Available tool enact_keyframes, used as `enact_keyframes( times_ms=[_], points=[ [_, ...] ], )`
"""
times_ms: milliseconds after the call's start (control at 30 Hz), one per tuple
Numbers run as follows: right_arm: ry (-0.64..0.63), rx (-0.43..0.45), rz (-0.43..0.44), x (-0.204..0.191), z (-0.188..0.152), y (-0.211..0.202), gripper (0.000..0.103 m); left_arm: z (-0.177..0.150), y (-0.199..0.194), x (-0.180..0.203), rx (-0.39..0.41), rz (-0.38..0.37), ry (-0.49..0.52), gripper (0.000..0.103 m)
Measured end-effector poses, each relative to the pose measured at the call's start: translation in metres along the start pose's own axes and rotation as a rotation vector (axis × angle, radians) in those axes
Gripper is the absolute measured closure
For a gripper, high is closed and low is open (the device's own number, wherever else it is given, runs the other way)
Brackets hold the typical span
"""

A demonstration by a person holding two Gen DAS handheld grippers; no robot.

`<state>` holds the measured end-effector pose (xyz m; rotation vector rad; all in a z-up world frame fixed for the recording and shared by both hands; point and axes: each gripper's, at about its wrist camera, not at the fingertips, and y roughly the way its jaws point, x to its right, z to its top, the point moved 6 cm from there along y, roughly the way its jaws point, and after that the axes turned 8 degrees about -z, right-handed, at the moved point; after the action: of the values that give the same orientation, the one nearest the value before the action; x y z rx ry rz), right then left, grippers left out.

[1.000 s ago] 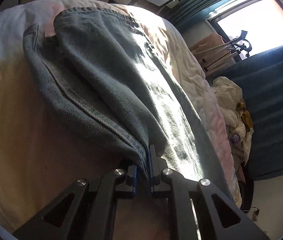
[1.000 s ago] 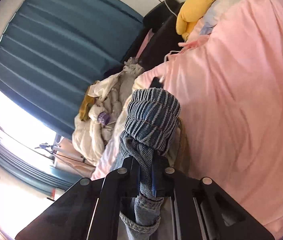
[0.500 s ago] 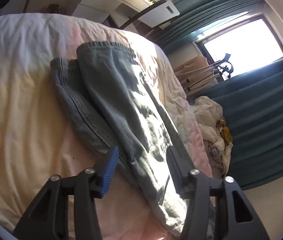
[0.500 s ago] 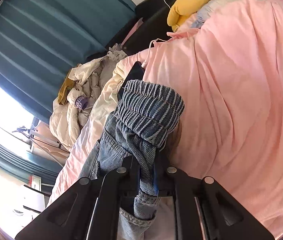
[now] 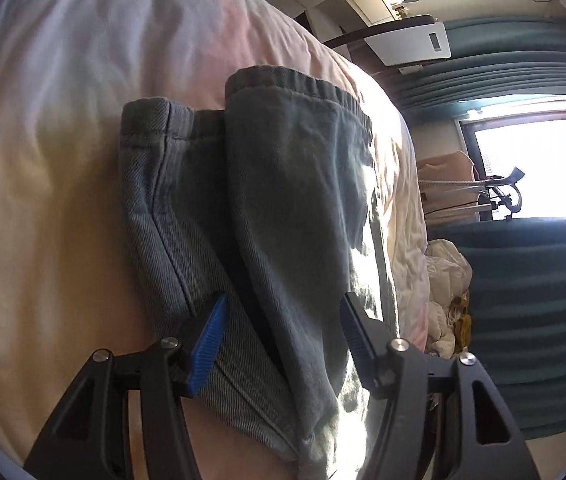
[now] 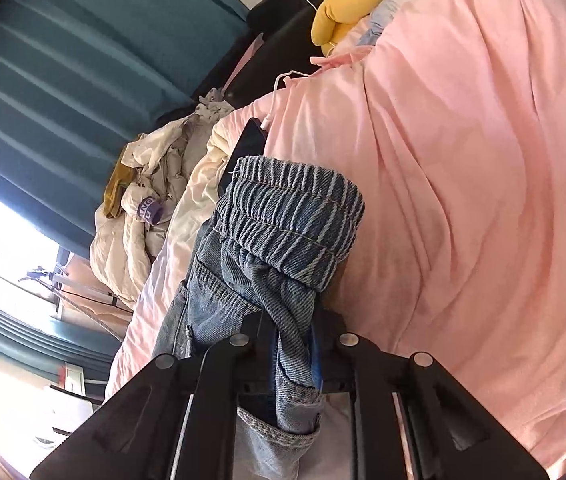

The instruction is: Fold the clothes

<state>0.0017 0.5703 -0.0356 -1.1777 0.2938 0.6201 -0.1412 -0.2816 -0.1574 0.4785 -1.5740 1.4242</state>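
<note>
Blue jeans lie folded lengthwise on the pale bed cover, hems at the far end. In the left wrist view my left gripper stands open low over the near part of the legs, its blue pads apart on either side of the top leg and not pressing it. The right wrist view shows the ribbed elastic waistband bunched and hanging over the pink cover. My right gripper has a twisted strand of denim between its jaws; they are opening slightly but still pinch it.
A black phone with a white cable lies by the waistband. A heap of cream clothes sits beside the bed, against teal curtains. A yellow plush rests at the bed's head. A bright window is to the right.
My left gripper has let go of the jeans leg, opened wide and shifted along the legs. The right gripper keeps the waistband, which has sunk a little toward the bed.
</note>
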Motion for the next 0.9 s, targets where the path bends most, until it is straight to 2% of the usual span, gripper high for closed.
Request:
enact_keyframes(
  times_ms=[167,267,367,433,533,633,733,800,900],
  points=[
    [0.013,0.009,0.001,0.0,0.0,0.001,0.089,0.014,0.011,-0.012,0.018,-0.028,-0.057,0.045],
    [0.016,0.016,0.002,0.0,0.0,0.002,0.089,0.02,0.016,-0.01,0.033,-0.034,-0.027,0.049],
    [0.002,0.029,-0.008,-0.001,0.0,0.004,0.089,0.026,0.015,-0.005,0.072,-0.022,0.023,0.067],
    [-0.011,0.04,-0.014,-0.004,0.0,0.004,0.089,0.029,0.01,-0.004,0.099,-0.025,0.036,0.098],
    [-0.027,0.053,-0.018,-0.007,0.0,0.004,0.089,0.031,-0.005,0.0,0.149,-0.027,0.059,0.1],
    [-0.031,0.059,-0.005,-0.007,0.001,0.002,0.09,0.025,-0.026,0.014,0.195,0.01,0.133,0.102],
    [-0.034,0.073,0.033,-0.009,0.004,0.0,0.093,0.021,-0.053,0.028,0.247,-0.021,0.182,0.102],
    [-0.036,0.077,0.046,-0.009,0.005,-0.002,0.094,0.019,-0.07,0.029,0.281,-0.011,0.191,0.102],
    [-0.027,0.077,0.065,-0.009,0.006,-0.004,0.095,0.022,-0.079,0.018,0.3,0.073,0.192,0.102]
  ],
)
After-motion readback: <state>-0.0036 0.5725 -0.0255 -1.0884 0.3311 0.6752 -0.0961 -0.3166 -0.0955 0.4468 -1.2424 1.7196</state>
